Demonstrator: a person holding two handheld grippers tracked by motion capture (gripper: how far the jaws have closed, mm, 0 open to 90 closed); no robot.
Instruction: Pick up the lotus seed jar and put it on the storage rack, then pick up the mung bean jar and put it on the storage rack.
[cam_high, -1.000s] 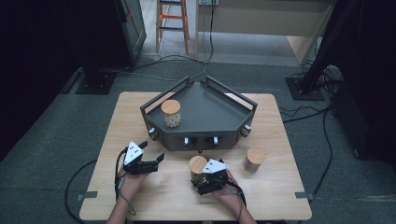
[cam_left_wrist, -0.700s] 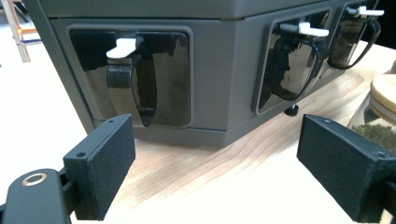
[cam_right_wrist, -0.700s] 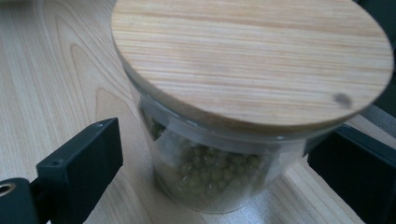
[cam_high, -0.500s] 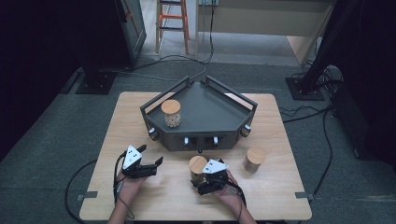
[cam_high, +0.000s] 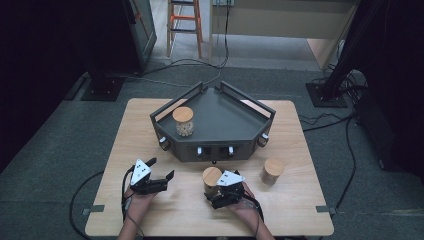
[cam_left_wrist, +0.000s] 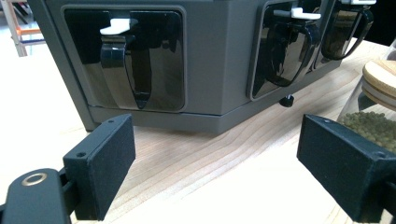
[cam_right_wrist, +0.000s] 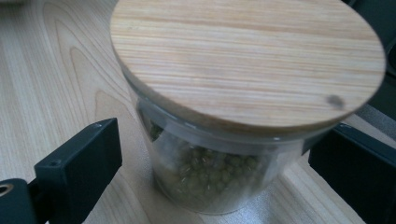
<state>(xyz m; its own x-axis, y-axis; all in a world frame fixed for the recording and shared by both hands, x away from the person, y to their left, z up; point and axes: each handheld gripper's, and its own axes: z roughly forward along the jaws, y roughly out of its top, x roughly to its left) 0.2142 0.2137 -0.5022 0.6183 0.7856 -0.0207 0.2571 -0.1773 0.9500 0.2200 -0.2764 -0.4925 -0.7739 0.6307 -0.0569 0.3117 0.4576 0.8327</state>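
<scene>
1. Jar of green beans (cam_right_wrist: 219, 140) stands upright on the table (cam_high: 300, 210), wooden lid (cam_right_wrist: 247, 60) on, just in front of the grey tray's (cam_high: 220, 125) front wall. In the high view it sits right at the tip of my right gripper (cam_high: 220, 192).
2. My right gripper's (cam_right_wrist: 219, 172) jaws stand spread wide, one on either side of the jar's glass wall, with a gap showing on each side. Not gripping yet.
3. Jar's long axis is vertical; my jaws flank it below the lid rim. Judgement: closing straight in should catch the glass body, not the lid.
4. My left gripper (cam_high: 155, 182) hangs spread as well, holding nothing, well apart from the jar, which lies to its right (cam_left_wrist: 373, 126). Right hand is clearly nearer.
5. Other jars: one on the tray (cam_high: 183, 121), one on the table to the right (cam_high: 273, 171), both untouched.
</scene>
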